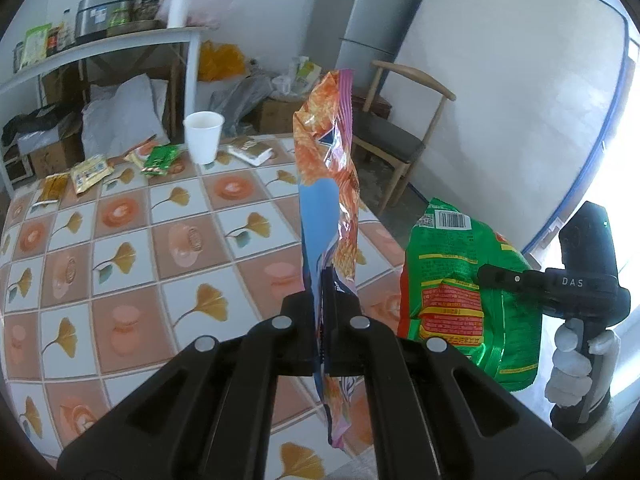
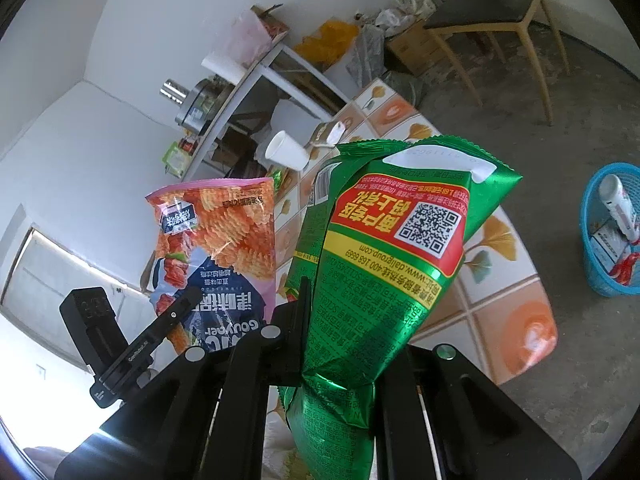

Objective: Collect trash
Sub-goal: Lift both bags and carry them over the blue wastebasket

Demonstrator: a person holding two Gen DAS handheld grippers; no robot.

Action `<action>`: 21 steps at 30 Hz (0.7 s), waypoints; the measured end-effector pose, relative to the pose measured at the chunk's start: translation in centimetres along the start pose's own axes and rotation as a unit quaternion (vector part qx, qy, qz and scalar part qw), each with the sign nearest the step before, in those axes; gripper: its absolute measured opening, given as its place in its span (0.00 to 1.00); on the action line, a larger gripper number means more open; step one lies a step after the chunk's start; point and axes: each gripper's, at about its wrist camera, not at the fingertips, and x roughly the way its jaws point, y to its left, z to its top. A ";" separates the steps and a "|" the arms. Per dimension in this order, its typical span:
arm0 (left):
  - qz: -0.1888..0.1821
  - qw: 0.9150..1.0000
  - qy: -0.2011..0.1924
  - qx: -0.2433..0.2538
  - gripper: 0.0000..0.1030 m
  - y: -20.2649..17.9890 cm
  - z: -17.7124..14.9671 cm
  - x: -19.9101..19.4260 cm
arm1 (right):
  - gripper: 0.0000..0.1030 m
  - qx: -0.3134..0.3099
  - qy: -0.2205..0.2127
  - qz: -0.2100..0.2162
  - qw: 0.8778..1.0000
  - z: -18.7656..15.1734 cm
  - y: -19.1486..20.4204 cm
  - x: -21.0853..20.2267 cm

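My left gripper [image 1: 322,300] is shut on the lower part of an orange, pink and blue snack bag [image 1: 328,152], which stands up edge-on above the table. In the right wrist view the same snack bag [image 2: 220,232] shows its printed face, with the left gripper [image 2: 176,308] under it. My right gripper [image 2: 344,344] is shut on the crumpled neck of a green foil bag [image 2: 384,260]. The left wrist view shows that green bag [image 1: 452,280] at the right, off the table's edge, held by the right gripper [image 1: 496,278] in a white-gloved hand [image 1: 572,360].
On the tile-patterned table [image 1: 160,240] stand a white paper cup [image 1: 203,136], green wrappers [image 1: 160,160], yellow sachets [image 1: 90,172] and a white packet [image 1: 250,152] near the far edge. A blue basket [image 2: 596,276] with trash sits on the floor at right. A wooden chair [image 1: 400,136] stands beyond the table.
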 end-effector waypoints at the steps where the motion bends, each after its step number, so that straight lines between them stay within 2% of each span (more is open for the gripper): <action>1: -0.002 1.000 0.001 0.002 0.00 -0.3 0.1 0.2 | 0.09 0.002 -0.004 -0.001 1.000 0.0 -0.3 -0.4; 5: -0.020 1.000 0.006 0.013 0.00 -2.1 0.3 1.1 | 0.09 0.012 -0.020 -0.009 1.000 0.0 -1.6 -2.2; 9: -0.055 0.998 0.018 0.024 0.00 -4.5 0.7 2.5 | 0.09 0.027 -0.050 -0.027 0.998 -0.2 -3.4 -5.1; 14: -0.108 0.993 0.043 0.030 0.00 -7.5 1.8 5.4 | 0.09 0.056 -0.096 -0.082 0.990 -0.2 -6.1 -9.6; 17: -0.140 0.988 0.066 0.026 0.00 -9.6 2.6 8.3 | 0.09 0.078 -0.130 -0.146 0.978 0.0 -8.0 -12.9; 21: -0.158 0.982 0.098 0.045 0.00 -13.3 3.0 12.2 | 0.09 0.088 -0.188 -0.236 0.949 0.1 -9.7 -17.4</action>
